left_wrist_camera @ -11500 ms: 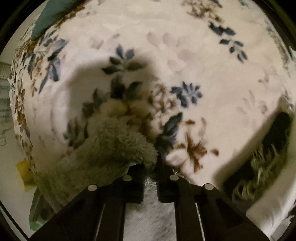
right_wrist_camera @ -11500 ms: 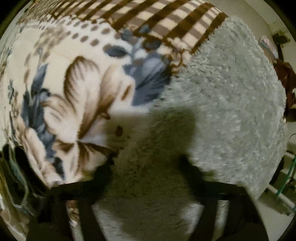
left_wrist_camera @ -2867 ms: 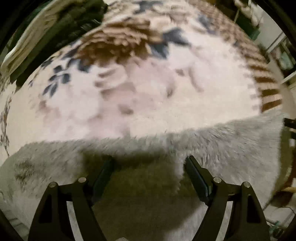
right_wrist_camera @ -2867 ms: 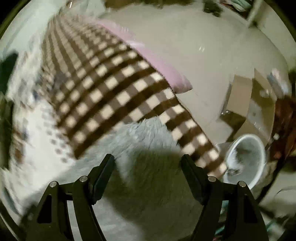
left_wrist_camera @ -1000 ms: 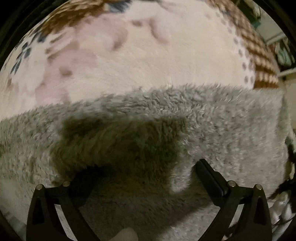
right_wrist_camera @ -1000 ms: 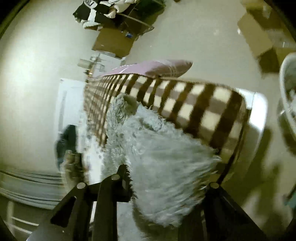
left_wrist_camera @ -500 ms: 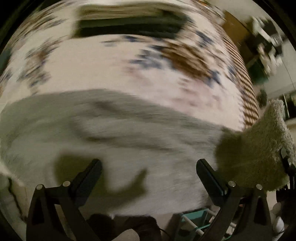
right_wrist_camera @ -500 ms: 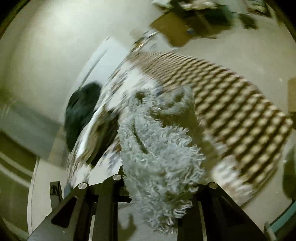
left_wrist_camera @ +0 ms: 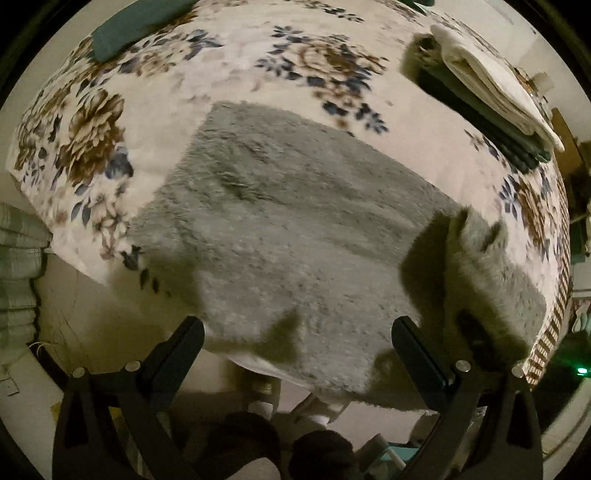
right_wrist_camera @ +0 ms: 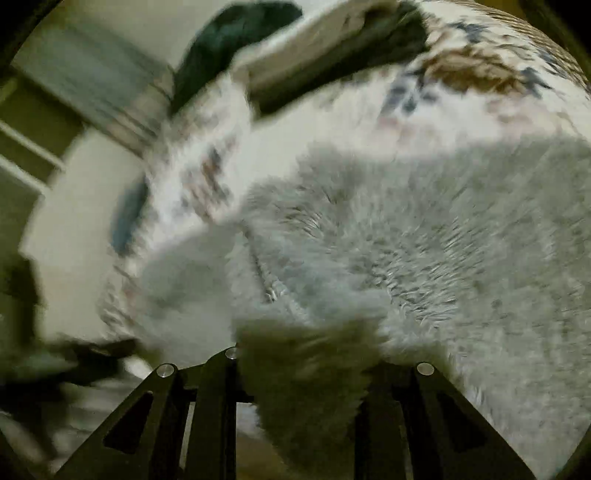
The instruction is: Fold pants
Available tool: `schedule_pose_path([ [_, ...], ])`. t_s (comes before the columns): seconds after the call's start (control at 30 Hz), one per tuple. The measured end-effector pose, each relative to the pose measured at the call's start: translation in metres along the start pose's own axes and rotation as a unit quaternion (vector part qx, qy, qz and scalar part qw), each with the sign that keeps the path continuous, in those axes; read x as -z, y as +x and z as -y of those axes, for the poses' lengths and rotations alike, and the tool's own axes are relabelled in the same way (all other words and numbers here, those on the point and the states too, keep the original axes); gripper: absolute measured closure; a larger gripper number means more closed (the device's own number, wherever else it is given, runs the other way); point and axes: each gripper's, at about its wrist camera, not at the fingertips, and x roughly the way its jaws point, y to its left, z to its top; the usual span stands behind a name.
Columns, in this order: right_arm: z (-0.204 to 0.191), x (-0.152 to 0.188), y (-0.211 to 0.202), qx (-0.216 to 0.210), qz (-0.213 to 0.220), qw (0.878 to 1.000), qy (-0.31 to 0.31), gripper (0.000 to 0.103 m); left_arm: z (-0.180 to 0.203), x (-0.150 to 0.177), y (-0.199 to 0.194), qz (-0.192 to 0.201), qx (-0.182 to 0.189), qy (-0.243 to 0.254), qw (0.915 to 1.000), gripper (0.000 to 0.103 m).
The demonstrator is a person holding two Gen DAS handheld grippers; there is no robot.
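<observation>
While covering nearly the whole left wrist view, a cream blanket (left_wrist_camera: 229, 66) with brown and blue flowers is lying spread over a bed; its edge is hanging down at the lower left, and a brown checked border is showing at the far right.

Grey fluffy pants (left_wrist_camera: 295, 229) are lying flat on the blanket, running from the upper middle down to the near edge, where the fabric is spilling slightly over the side. At the right, one corner of the pants is being lifted clear of the rest, standing up and casting a dark shadow on the fabric beside it. In the right wrist view the pants (right_wrist_camera: 443, 240) are filling the right half of the picture, blurred.

A stack of folded clothes (left_wrist_camera: 491, 77), white on top and dark green beneath, is resting on the blanket at the upper right, well apart from the pants. A folded teal cloth (left_wrist_camera: 136, 26) is sitting at the upper left edge.

Left tool (left_wrist_camera: 295, 343): fingers standing wide apart, gripping nothing, hovering above the near end of the pants.

Right tool (right_wrist_camera: 306, 362): fingers pinching a thick tuft of the pants between them, the fabric bunching over and hiding the tips.
</observation>
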Motion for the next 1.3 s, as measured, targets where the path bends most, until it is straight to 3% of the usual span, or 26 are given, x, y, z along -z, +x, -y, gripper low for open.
schedule_pose_path([
  [0.03, -0.005, 0.003, 0.009, 0.015, -0.012, 1.000, -0.009, 0.077, 0.001, -0.001, -0.001, 0.003, 0.005, 0.005, 1.0000, 0.000],
  [0.1, -0.011, 0.005, 0.016, 0.021, -0.050, 0.999, -0.011, 0.056, 0.009, -0.006, -0.006, 0.012, 0.015, 0.019, 0.9996, 0.000],
  [0.13, -0.006, -0.001, 0.017, 0.002, -0.061, 0.998, -0.006, 0.031, 0.018, -0.010, -0.008, 0.018, 0.026, 0.028, 0.9991, 0.000],
  [0.17, -0.006, -0.001, 0.007, -0.028, -0.070, 0.997, 0.003, 0.014, 0.023, -0.012, -0.008, 0.018, 0.034, 0.032, 0.9987, 0.000],
  [0.2, -0.006, -0.001, -0.007, -0.043, -0.073, 0.996, 0.010, 0.012, 0.035, -0.016, -0.007, 0.015, 0.049, 0.039, 0.9979, 0.000],
  [0.33, 0.025, -0.009, -0.066, -0.068, -0.067, 0.994, 0.054, 0.012, 0.080, -0.027, 0.005, 0.003, 0.080, 0.073, 0.9941, 0.000],
  [0.5, 0.120, -0.037, -0.108, 0.050, -0.052, 0.989, 0.129, 0.012, 0.133, -0.030, 0.026, -0.024, 0.095, 0.109, 0.9892, 0.000],
  [0.63, 0.175, -0.044, -0.114, 0.075, -0.049, 0.980, 0.179, 0.012, 0.157, -0.012, 0.065, -0.105, 0.089, 0.134, 0.9814, 0.008],
  [0.67, 0.183, -0.045, -0.112, 0.076, -0.052, 0.978, 0.189, 0.012, 0.158, -0.006, 0.072, -0.117, 0.087, 0.135, 0.9801, 0.024],
  [0.7, 0.188, -0.048, -0.112, 0.078, -0.051, 0.976, 0.197, 0.012, 0.156, 0.002, 0.082, -0.133, 0.092, 0.136, 0.9775, 0.069],
  [0.73, 0.189, -0.048, -0.113, 0.072, -0.047, 0.976, 0.202, 0.012, 0.152, 0.008, 0.085, -0.141, 0.092, 0.132, 0.9768, 0.091],
  [0.93, 0.185, -0.042, -0.106, 0.056, -0.058, 0.974, 0.212, 0.012, 0.105, 0.030, 0.053, -0.109, 0.095, 0.109, 0.9834, 0.090],
  [1.03, 0.165, -0.050, -0.102, 0.050, -0.072, 0.980, 0.180, 0.012, 0.091, 0.038, 0.052, -0.109, 0.093, 0.095, 0.9851, 0.090],
  [1.13, 0.123, -0.078, -0.091, 0.033, -0.088, 0.990, 0.104, 0.012, 0.090, 0.041, 0.052, -0.101, 0.095, 0.093, 0.9860, 0.090],
  [1.2, 0.078, -0.103, -0.076, 0.017, -0.101, 0.995, 0.014, 0.012, 0.088, 0.042, 0.053, -0.100, 0.103, 0.087, 0.9859, 0.090],
  [1.3, 0.019, -0.126, -0.038, -0.005, -0.155, 0.982, -0.110, 0.012, 0.088, 0.043, 0.056, -0.096, 0.110, 0.078, 0.9862, 0.089],
])
